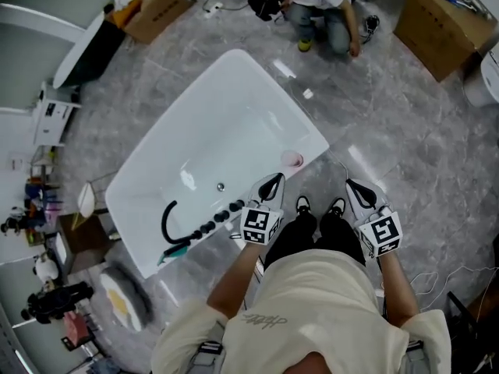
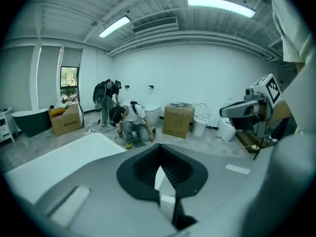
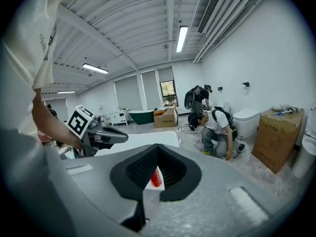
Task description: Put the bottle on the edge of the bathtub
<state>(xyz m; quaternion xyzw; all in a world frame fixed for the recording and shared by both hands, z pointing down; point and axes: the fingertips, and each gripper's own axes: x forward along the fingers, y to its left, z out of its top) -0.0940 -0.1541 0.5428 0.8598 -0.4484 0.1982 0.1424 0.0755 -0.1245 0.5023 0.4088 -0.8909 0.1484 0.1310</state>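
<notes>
A small pinkish-red bottle [image 1: 292, 159] stands upright on the near right rim of the white bathtub [image 1: 156, 201]. My left gripper [image 1: 274, 180] hangs just short of it, a little to its near left, with the jaws shut and nothing between them [image 2: 159, 158]. My right gripper [image 1: 353, 185] is over the floor to the right of the tub, also shut. In the right gripper view the bottle [image 3: 156, 177] shows through the narrow slit of the jaws, standing beyond them on the tub rim. It is free of both grippers.
A black hose and a row of taps [image 1: 204, 226] sit on the tub's near left rim. A person [image 1: 321, 10] crouches beyond the tub. Cardboard boxes [image 1: 158, 6] [image 1: 438, 23], a dark tub [image 1: 87, 49] and shelves [image 1: 47, 201] ring the grey floor.
</notes>
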